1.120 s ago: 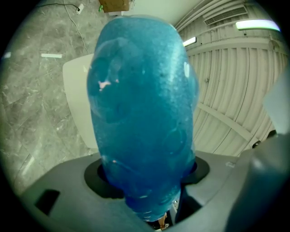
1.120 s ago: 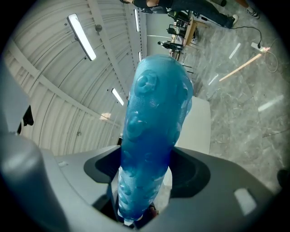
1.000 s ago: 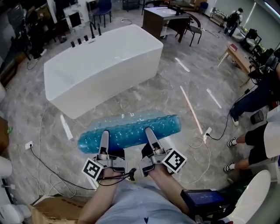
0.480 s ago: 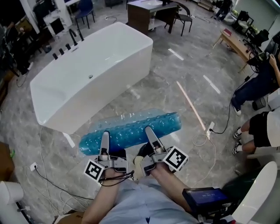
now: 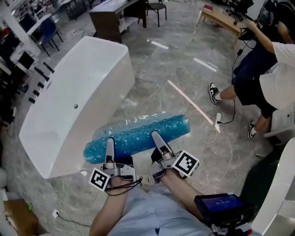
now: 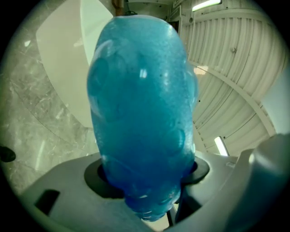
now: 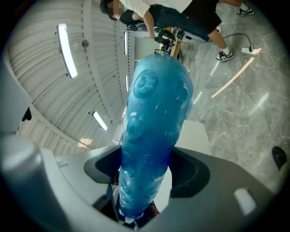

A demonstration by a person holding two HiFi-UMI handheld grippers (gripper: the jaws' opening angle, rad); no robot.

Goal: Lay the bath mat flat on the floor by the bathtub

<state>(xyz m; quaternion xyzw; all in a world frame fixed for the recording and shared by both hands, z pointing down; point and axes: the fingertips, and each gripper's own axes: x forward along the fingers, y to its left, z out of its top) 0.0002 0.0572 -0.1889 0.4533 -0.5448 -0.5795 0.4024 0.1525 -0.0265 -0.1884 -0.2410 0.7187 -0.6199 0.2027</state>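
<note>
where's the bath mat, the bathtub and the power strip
bath mat (image 5: pixel 138 137), head view, middle of the blue roll
bathtub (image 5: pixel 69 117), head view, bare inner basin
power strip (image 5: pixel 218 121), head view, its white body

Left gripper (image 5: pixel 109 146) and right gripper (image 5: pixel 156 140) point toward 12 o'clock (side by side); forearms extended. Both clamp the bath mat (image 5: pixel 138 133).

Grey marbled floor (image 5: pixel 170 69) as I see it; dark desk (image 5: pixel 113 20) at far edge, chair (image 5: pixel 157 6) just right of desk, wooden bench (image 5: pixel 221 17) beyond.
</note>
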